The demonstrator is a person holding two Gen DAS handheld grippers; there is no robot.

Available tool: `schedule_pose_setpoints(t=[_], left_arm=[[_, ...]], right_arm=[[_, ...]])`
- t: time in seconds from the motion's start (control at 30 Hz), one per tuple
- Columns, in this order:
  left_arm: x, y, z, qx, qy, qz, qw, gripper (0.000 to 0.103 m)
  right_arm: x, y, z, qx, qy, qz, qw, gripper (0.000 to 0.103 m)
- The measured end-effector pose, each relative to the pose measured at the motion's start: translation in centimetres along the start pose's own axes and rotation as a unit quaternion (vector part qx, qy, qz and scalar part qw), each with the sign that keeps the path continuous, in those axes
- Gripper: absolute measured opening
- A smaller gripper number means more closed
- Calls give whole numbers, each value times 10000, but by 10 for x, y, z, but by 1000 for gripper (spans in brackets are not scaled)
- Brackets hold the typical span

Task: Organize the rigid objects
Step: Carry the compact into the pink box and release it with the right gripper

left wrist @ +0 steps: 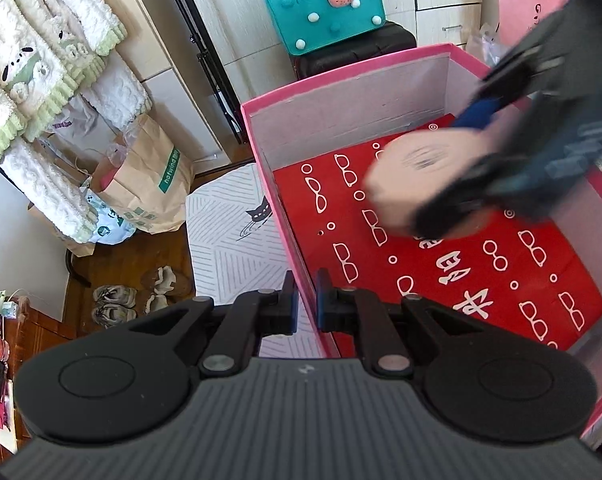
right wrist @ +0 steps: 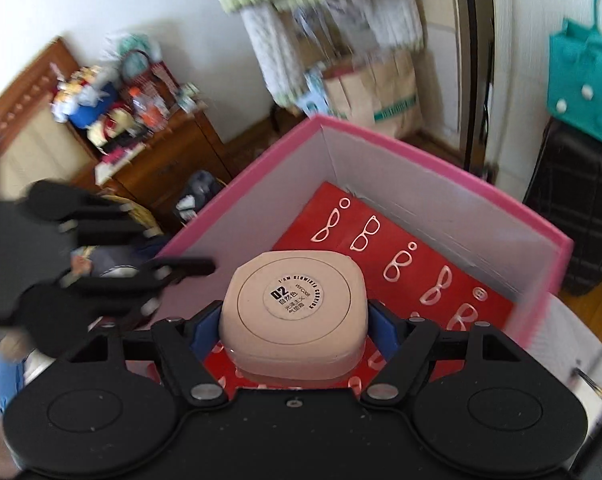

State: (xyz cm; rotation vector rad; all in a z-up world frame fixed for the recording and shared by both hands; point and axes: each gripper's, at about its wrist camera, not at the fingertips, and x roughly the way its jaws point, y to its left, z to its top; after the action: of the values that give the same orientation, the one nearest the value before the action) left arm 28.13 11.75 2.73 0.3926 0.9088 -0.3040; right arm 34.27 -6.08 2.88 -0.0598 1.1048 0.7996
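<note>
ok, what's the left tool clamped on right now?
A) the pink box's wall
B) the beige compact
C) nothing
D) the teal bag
A: the left tool pinches the near wall of the pink box between its blue pads, one pad each side of the wall; the beige compact sits in the right tool.

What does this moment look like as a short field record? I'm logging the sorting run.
container: pink box, open top
box floor: red sheet printed with white glasses
left gripper: shut on the box's wall
right gripper: shut on the beige compact case, above the box interior
case label: round sticker reading 02
</note>
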Motion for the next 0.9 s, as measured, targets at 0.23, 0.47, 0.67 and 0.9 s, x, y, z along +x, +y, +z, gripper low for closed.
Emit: schedule_pose_setpoints(t=[0.23, 0.47, 0.67, 0.9], left_arm=[[1, 10, -3, -271, -144, -271, 9992, 9], [0, 10, -8, -274, -243, -299, 9989, 9], [0, 4, -8, -150, -284, -154, 9994, 9], [-6, -6, -12, 20, -244, 51, 9997, 9]], right_arm=[[57, -8, 35, 131, 608, -499, 9968, 79], [76, -15, 41, 139, 787, -642, 9947, 79], [82, -10, 41, -32, 818, -757, 9938, 82], [13, -39, 38, 945, 10, 414, 9947, 85]])
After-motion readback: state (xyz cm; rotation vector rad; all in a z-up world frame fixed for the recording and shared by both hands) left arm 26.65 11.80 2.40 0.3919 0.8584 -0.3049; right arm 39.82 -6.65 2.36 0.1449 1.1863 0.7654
